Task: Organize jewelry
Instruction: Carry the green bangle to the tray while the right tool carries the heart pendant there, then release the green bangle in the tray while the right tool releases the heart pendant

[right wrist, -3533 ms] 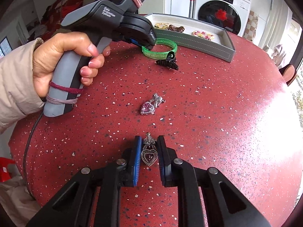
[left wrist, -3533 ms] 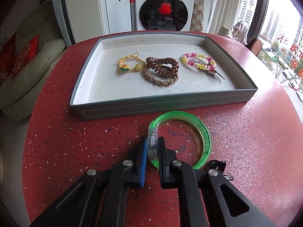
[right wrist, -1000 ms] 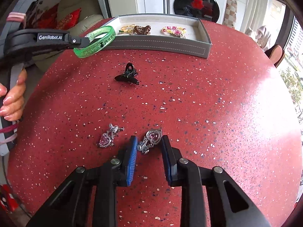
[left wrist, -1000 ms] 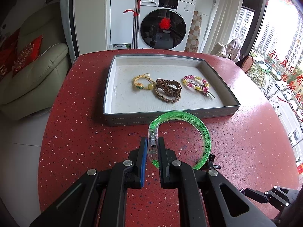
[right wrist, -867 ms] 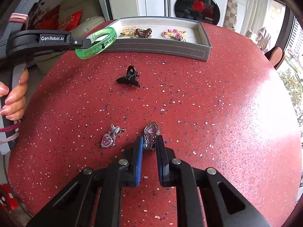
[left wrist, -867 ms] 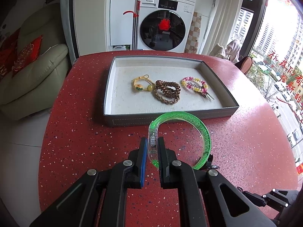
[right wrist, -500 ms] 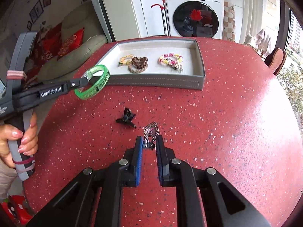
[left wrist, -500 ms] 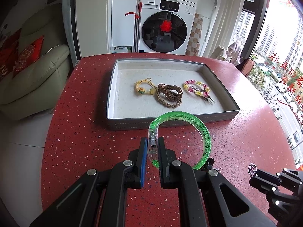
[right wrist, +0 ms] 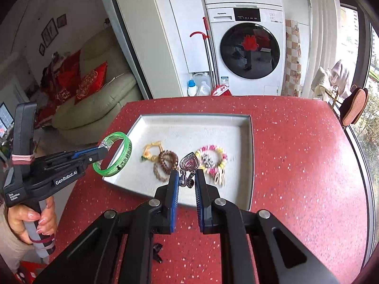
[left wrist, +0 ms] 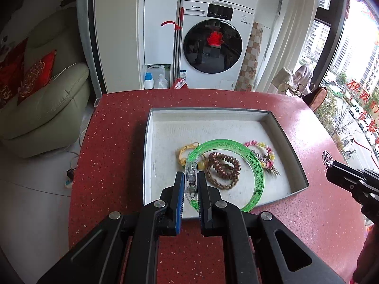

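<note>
Now the left gripper [left wrist: 190,187] has its fingers clamped on the green bangle [left wrist: 254,163], and the right gripper [right wrist: 186,181] pinches a heart pendant [right wrist: 188,162], both above the tray [right wrist: 246,165].

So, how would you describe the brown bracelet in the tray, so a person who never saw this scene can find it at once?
Start at the round red speckled table and find the grey rectangular tray with the white lining. Three bracelets lie in a row inside; the brown coiled bracelet is the middle one. Its neighbours are yellow cord and pink-and-yellow beads, so only it is dark brown and spiral.

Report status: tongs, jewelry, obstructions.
Left tongs shut on green bangle, right tongs on heart pendant. Both above tray. Three bracelets inside; far half bare.
</note>
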`<act>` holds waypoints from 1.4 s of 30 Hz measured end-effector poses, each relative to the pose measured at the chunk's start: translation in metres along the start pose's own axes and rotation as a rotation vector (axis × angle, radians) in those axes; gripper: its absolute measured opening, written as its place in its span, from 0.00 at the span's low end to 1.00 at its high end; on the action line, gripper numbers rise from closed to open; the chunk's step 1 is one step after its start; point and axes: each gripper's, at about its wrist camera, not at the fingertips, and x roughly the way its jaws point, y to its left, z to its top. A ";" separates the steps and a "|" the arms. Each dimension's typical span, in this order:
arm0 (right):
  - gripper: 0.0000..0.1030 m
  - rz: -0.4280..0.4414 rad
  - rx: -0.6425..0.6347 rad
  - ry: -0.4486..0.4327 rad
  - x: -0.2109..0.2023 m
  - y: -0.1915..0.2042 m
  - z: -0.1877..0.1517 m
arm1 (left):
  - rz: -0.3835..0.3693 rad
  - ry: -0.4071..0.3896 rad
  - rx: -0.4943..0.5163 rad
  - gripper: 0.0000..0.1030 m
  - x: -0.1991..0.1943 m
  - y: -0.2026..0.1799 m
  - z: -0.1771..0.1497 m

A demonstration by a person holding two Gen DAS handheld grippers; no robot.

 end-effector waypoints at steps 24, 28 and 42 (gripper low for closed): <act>0.15 -0.048 0.095 0.118 0.134 -0.043 0.012 | 0.160 0.053 0.100 0.28 0.128 -0.011 0.020; 0.17 -0.050 0.111 0.139 0.138 -0.048 0.009 | 0.196 0.047 0.124 0.29 0.129 -0.015 0.017; 0.53 0.014 0.169 0.054 0.104 -0.046 0.017 | 0.194 -0.025 0.103 0.29 0.099 -0.019 0.016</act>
